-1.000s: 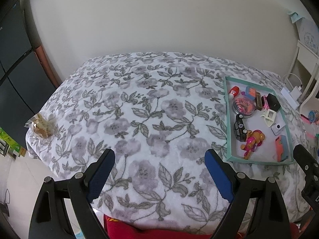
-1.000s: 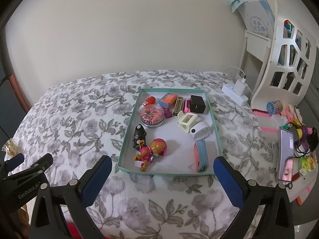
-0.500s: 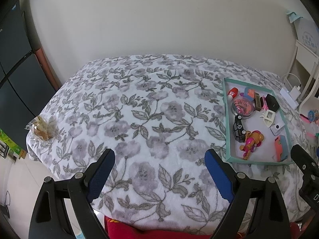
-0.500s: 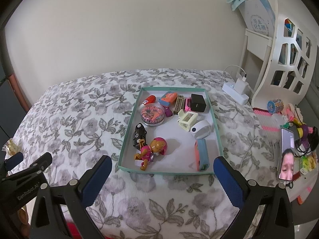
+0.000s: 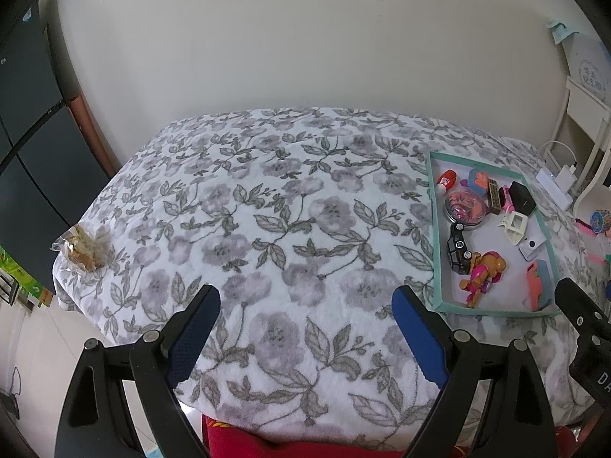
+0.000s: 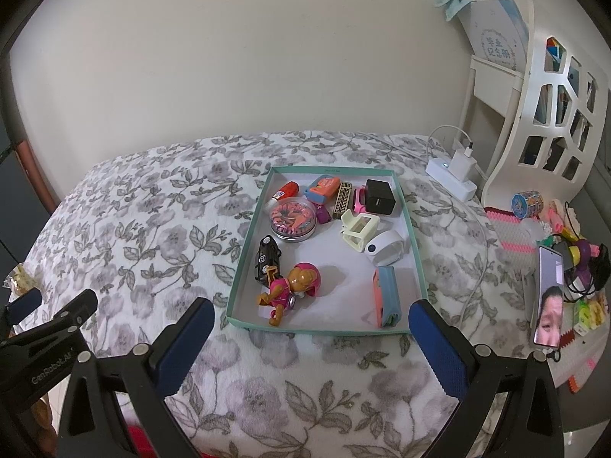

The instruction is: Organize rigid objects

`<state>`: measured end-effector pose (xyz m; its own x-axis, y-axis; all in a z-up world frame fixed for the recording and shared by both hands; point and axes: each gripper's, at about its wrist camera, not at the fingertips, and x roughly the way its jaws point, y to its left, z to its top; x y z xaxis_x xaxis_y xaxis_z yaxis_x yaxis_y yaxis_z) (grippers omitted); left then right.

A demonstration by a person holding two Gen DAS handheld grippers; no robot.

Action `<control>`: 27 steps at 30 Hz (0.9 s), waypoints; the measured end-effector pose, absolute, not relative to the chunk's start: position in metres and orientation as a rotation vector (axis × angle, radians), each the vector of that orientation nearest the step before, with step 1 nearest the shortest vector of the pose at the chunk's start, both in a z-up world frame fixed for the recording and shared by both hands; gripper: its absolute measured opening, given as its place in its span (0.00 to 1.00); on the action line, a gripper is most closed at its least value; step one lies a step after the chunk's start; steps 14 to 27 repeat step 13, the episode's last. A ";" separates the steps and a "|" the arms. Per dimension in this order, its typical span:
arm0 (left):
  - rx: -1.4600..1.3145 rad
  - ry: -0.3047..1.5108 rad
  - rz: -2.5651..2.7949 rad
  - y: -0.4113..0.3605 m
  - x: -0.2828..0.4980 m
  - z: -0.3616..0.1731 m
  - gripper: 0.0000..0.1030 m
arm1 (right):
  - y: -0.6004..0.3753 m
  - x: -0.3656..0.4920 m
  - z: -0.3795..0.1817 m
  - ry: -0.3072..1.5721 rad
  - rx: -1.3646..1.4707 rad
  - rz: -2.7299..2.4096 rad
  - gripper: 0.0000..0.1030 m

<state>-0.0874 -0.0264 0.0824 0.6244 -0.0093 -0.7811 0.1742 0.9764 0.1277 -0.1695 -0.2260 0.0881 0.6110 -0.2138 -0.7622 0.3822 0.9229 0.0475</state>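
Note:
A teal-rimmed tray (image 6: pixel 244 267) lies on the floral bedspread and holds several small objects: a black toy car (image 6: pixel 266 258), a pink and brown toy figure (image 6: pixel 294 286), a round pink tin (image 6: pixel 292 218), a cream clip (image 6: pixel 359 231), a black cube (image 6: pixel 379 195) and a pink and blue case (image 6: pixel 387 295). The tray also shows at the right of the left wrist view (image 5: pixel 435 229). My right gripper (image 6: pixel 311 330) is open and empty just in front of the tray's near edge. My left gripper (image 5: pixel 305 315) is open and empty over bare bedspread, left of the tray.
A clear bag of snacks (image 5: pixel 82 248) lies at the bed's left edge. A white power strip with charger (image 6: pixel 452 173), a phone (image 6: pixel 550 299) and small toys sit to the right of the bed. A white headboard (image 6: pixel 546 87) stands at the far right.
Both grippers have drawn back slightly from the bed, so the tray looks a little farther away. Both stay open and empty.

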 end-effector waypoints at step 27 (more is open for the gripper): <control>0.208 0.878 -0.096 -0.024 -0.088 0.085 0.89 | -0.226 -0.169 0.088 0.847 0.215 -0.347 1.00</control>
